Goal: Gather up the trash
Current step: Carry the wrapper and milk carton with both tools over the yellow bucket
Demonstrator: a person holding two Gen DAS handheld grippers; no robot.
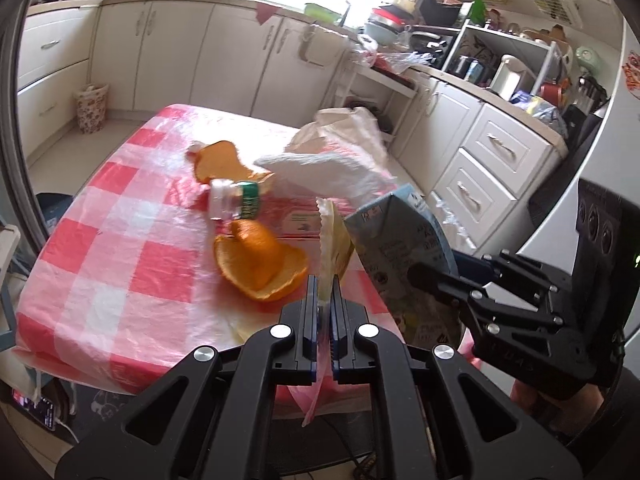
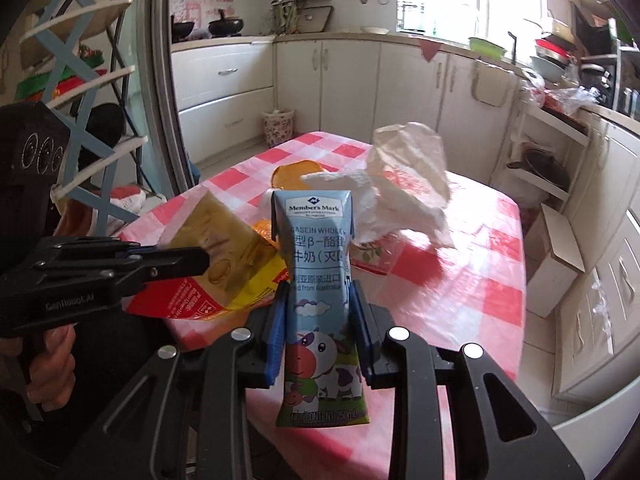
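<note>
Gripping a milk carton point(image 2: 320, 300) upright in the right gripper point(image 2: 318, 312), left gripper point(image 1: 325, 300) clamping a snack wrapper point(image 1: 334, 236) just beside it, above the table point(image 2: 472, 280).

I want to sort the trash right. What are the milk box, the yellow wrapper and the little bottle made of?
The milk carton looks like coated paperboard: folded corners, smooth printed faces. The yellow snack wrapper looks like thin glossy plastic film: it crinkles and shines, with a zigzag cut edge. The small bottle seems to be clear plastic, possibly glass, with a green label.
</note>
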